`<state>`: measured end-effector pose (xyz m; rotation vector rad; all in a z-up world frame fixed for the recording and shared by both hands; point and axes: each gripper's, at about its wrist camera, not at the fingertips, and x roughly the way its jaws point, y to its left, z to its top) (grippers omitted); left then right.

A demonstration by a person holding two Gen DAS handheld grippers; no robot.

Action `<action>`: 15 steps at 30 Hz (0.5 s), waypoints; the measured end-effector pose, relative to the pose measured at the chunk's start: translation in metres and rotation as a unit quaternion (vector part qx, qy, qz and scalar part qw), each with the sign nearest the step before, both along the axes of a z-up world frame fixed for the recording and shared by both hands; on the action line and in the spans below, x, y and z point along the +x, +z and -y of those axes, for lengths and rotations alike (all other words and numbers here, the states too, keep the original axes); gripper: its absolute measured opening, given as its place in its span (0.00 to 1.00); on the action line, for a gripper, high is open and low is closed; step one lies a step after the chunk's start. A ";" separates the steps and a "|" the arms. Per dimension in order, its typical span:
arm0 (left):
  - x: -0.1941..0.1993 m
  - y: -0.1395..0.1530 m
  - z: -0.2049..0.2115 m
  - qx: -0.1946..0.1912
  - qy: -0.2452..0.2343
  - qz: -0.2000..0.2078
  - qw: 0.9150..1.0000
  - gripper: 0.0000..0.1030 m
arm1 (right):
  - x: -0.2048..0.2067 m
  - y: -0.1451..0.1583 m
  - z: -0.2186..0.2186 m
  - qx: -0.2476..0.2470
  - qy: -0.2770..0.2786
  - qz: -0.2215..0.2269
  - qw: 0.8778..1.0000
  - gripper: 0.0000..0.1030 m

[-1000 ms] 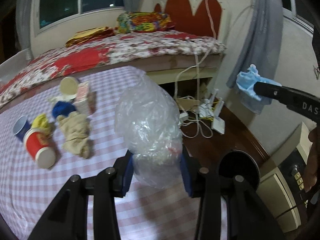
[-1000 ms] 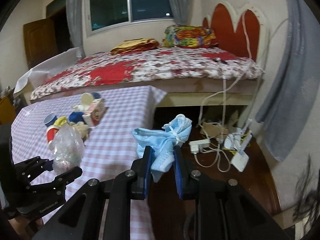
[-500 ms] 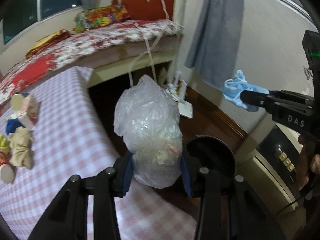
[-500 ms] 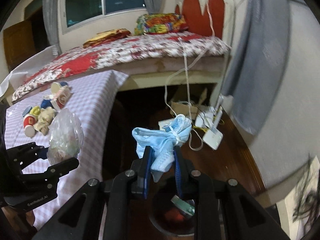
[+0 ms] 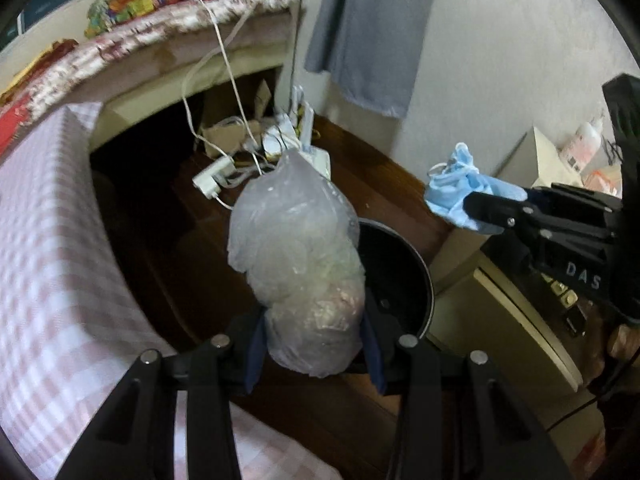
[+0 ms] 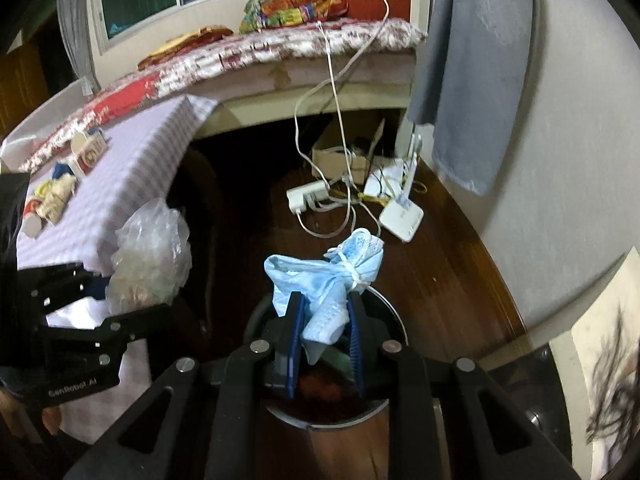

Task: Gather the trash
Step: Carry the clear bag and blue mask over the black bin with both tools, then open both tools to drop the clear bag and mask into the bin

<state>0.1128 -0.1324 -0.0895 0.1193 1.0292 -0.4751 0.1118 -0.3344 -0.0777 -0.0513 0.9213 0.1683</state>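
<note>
- Two grippers are in view, and each one carries one piece of trash.
- The left gripper (image 5: 314, 344) is clamped on one clear plastic bag (image 5: 298, 264), crumpled and full; the bag stands up between the two fingers.
- The right gripper (image 6: 322, 328) is clamped on one blue face mask (image 6: 326, 284), tied into a bundle with its own white strap.
- One round dark trash bin (image 5: 400, 276) stands on the wooden floor (image 6: 440, 272). The bag is just in front of its rim, and the mask hangs above its opening.
- One tabletop with a pink checked cloth (image 6: 132, 184) is at the left. A small heap of trash (image 6: 56, 188) lies on it, too blurred to count.
- On the floor lie one white power strip (image 6: 306, 196), one white router (image 6: 402, 216) and one cardboard box (image 6: 340, 156), with cables between them.
</note>
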 end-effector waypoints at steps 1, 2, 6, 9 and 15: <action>0.002 -0.005 0.003 0.002 -0.001 -0.008 1.000 0.42 | 0.000 -0.007 0.004 -0.001 0.001 -0.007 1.000 0.22; 0.004 -0.010 0.006 0.003 0.000 -0.016 1.000 0.42 | -0.001 -0.011 0.006 -0.003 0.002 -0.010 1.000 0.22; 0.008 -0.030 0.016 0.005 0.001 -0.043 0.999 0.42 | -0.001 -0.031 0.015 -0.001 0.009 -0.026 1.000 0.22; 0.010 -0.045 0.026 0.011 -0.004 -0.063 0.998 0.42 | 0.000 -0.047 0.020 0.003 0.015 -0.041 0.999 0.22; 0.019 -0.076 0.043 0.031 -0.017 -0.112 0.993 0.42 | 0.007 -0.080 0.022 0.009 0.039 -0.073 0.997 0.22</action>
